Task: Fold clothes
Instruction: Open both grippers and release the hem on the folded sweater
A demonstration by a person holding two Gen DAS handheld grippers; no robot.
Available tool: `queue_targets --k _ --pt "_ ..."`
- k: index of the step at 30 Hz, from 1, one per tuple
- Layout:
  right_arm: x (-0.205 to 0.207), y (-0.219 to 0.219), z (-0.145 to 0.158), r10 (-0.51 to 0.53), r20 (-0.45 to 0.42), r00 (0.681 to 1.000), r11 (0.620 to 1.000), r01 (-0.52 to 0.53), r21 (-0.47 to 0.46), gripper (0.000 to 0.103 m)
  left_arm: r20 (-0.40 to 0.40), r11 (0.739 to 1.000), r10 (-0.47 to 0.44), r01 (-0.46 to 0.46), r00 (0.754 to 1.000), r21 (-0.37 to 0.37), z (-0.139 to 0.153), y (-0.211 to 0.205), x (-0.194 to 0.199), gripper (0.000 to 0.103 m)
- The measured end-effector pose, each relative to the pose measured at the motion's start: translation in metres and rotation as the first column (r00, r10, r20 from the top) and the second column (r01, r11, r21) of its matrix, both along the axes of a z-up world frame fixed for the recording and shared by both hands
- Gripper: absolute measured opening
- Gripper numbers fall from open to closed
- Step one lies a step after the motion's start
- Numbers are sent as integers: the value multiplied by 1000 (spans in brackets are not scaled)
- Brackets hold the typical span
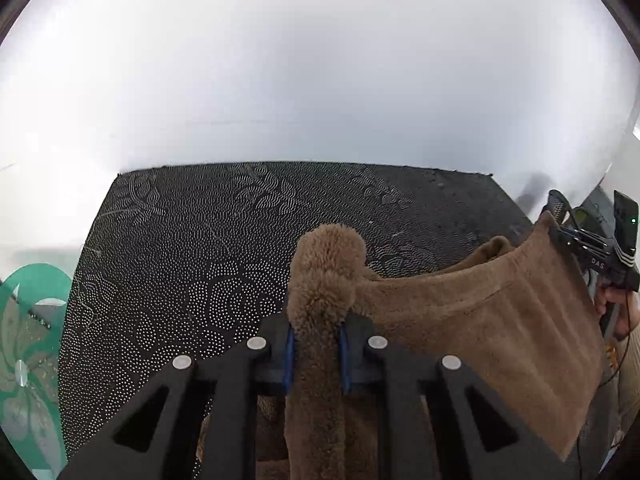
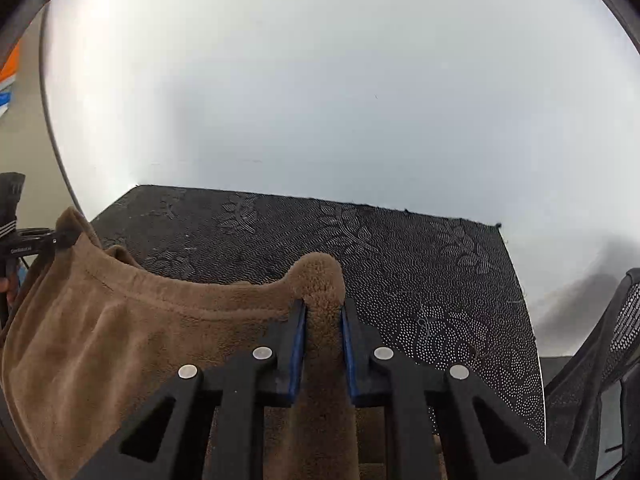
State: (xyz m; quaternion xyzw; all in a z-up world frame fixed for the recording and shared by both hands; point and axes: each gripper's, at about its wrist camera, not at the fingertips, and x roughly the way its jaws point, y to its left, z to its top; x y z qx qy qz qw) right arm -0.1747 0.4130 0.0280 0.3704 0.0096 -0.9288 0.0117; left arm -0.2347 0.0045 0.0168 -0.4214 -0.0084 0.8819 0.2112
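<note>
Hanging between both grippers above the bench (image 1: 200, 240), the fleece (image 1: 460, 320) looks soft, thick and limp, sagging in the middle. Left gripper (image 1: 316, 344) and right gripper (image 2: 324, 340) each clamp a top corner; hemmed edges seem the surest hold.

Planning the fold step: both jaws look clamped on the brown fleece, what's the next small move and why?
Probably lift both together and carry the edge forward over the black mat. The left gripper and right gripper each pinch a corner of the brown fleece garment, whose edge sags between them.
</note>
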Motion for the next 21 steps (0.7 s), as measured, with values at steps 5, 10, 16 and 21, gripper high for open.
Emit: queue_targets --k 5,10,16,21 --pt "-16 13 -35 -58 129 990 998 62 -25 18 44 991 62 -56 997 -124 -27 13 -9 51" --pt "-13 9 -32 -62 113 992 998 61 11 30 14 976 138 -133 990 -175 -21 1 -16 82" --pt "15 6 -3 -76 19 997 997 76 13 66 -30 969 233 -234 972 -73 15 -32 5 82" --pt "54 -21 26 27 -44 999 999 -29 -36 66 -93 986 168 -166 981 32 54 -28 57 85"
